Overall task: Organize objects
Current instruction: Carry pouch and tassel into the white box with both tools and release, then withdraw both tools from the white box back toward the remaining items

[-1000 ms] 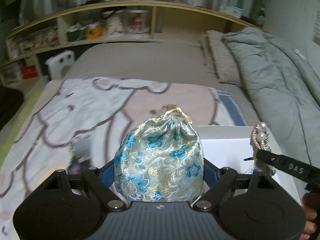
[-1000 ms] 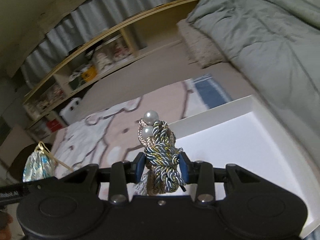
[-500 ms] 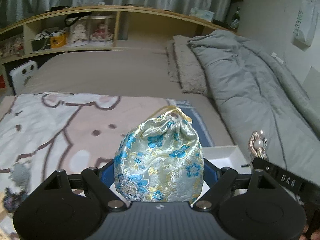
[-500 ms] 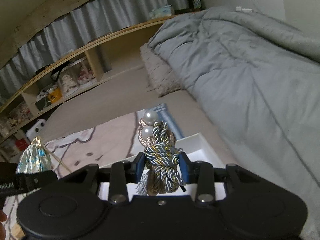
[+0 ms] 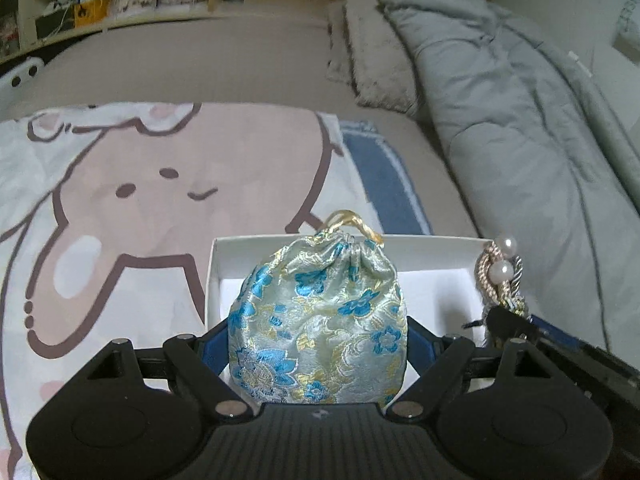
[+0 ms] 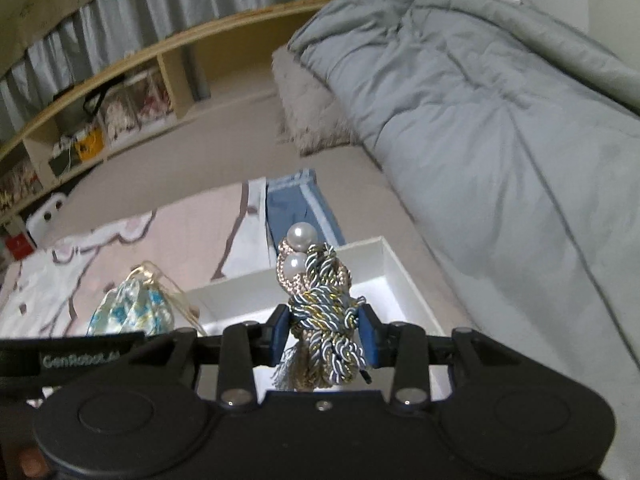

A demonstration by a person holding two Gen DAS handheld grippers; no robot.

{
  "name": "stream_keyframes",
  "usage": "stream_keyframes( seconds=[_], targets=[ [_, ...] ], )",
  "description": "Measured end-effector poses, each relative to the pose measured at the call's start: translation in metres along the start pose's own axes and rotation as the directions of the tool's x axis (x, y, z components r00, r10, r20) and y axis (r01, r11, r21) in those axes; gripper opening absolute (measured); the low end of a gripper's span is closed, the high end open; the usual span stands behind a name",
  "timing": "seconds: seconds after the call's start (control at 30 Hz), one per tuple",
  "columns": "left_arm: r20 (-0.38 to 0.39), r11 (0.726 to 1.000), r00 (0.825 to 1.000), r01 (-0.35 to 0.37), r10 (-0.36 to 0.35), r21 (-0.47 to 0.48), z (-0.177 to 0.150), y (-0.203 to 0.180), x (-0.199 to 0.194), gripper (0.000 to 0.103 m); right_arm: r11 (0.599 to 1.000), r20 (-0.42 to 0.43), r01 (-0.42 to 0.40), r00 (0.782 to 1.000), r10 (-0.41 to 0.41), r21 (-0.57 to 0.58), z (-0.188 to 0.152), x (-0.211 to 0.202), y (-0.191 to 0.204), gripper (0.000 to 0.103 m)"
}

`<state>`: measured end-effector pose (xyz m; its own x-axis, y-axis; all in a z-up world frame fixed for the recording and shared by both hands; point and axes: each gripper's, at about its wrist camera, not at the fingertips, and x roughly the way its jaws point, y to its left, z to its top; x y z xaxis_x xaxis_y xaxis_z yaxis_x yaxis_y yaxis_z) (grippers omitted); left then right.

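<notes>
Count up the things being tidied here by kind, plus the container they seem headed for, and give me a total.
Brocade drawstring pouch: 1, held in the left gripper
Braided cord ornament with pearls: 1, held in the right gripper
White box: 1, open, lying on the blanket
Total: 3

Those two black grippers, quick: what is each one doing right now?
Left gripper: closed on the pale silk drawstring pouch with blue flowers.
Right gripper: closed on the braided blue-and-gold cord ornament with two pearls.
</notes>
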<state>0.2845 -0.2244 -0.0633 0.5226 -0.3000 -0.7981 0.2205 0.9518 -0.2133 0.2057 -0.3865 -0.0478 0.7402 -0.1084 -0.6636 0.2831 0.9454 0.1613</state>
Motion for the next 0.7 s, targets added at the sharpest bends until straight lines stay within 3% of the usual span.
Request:
stream_keyframes(
  seconds=[0.17,0.23,0.3,0.5,0.7],
  targets=[
    [-0.033,1.0,0.999,-0.022,0.022,-0.002,0.003,0.002,0.015,0.087,0.995,-0.078,0.01,0.997,-0.002,0.102,0.0,0.014,-0.011,0.043],
    [-0.052,0.999,0.998,-0.029,0.03,0.016,0.001,0.002,0.017,0.093,0.992,-0.116,0.009,0.993,0.006,0.124,0.002,0.013,-0.016,0.062],
    [-0.067,0.999,0.998,-0.016,0.02,0.049,-0.002,0.002,0.015,0.098,0.994,-0.136,0.014,0.991,0.001,0.108,0.004,0.009,-0.018,0.069],
    [-0.103,0.99,0.994,-0.025,0.04,0.14,-0.012,-0.006,0.011,0.098,0.998,-0.177,0.062,0.982,-0.059,0.01,0.001,-0.002,-0.019,0.072],
    [-0.098,0.987,0.993,-0.047,0.063,0.152,-0.012,-0.009,-0.001,0.098,0.999,-0.183,0.048,0.982,-0.046,0.006,0.004,-0.008,-0.019,0.072]
  ],
)
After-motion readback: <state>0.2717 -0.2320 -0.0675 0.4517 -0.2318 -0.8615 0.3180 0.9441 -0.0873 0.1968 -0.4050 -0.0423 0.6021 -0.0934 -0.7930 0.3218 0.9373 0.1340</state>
